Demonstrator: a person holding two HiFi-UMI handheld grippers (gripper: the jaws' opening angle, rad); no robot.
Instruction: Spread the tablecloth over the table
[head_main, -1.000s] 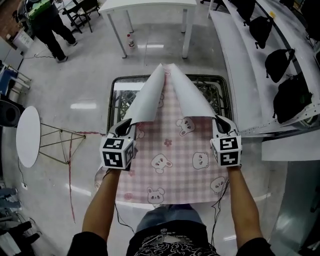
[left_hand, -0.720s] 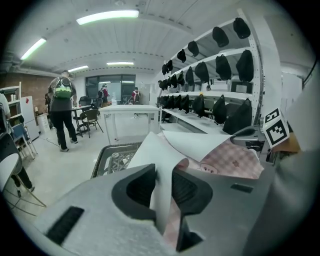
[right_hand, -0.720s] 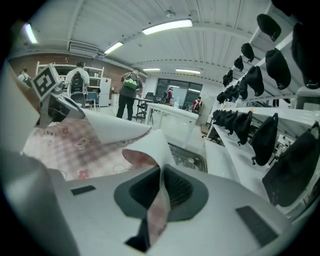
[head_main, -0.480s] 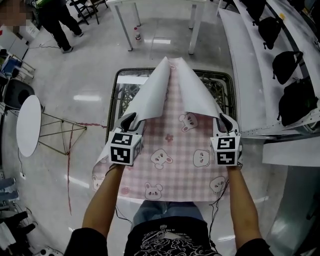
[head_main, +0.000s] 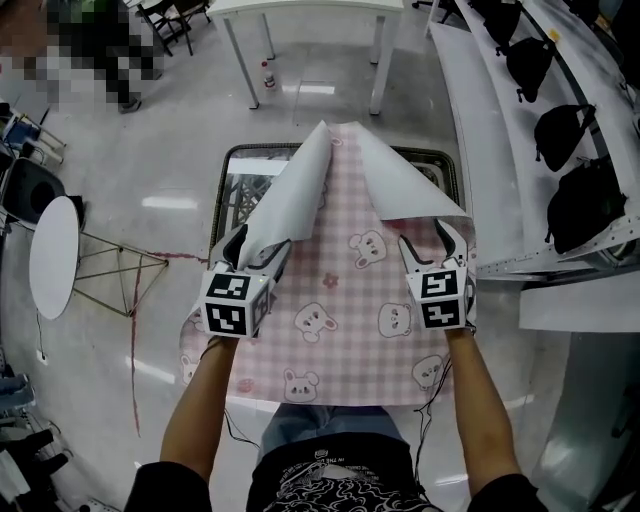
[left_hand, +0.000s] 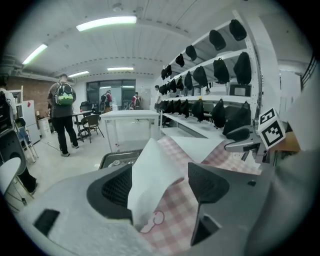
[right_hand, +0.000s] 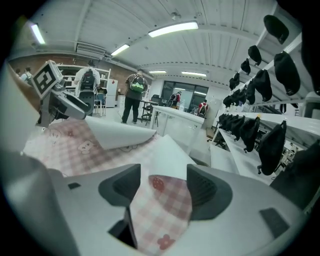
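A pink checked tablecloth (head_main: 340, 300) with bear prints lies over the table (head_main: 232, 170), and its two far corners are folded back with the white underside up. The left folded corner (left_hand: 152, 170) stands between the jaws of my left gripper (head_main: 255, 250) and leans on the left one. The right corner (right_hand: 162, 200) lies loose between the jaws of my right gripper (head_main: 430, 243). Both grippers' jaws have just been opening and now stand apart, not pressing on the cloth. The near edge of the cloth hangs at the person's waist.
The table's dark frame and glass top show at the far end. A white round side table (head_main: 52, 258) stands on the left, and white tables (head_main: 300, 10) stand beyond. Shelves with black bags (head_main: 565, 125) run along the right. A person stands far off at the upper left.
Both grippers' jaws have opened from shut on the folded cloth corners. The corners stay between the jaws, and the right flap has slackened. The hands have hardly moved.
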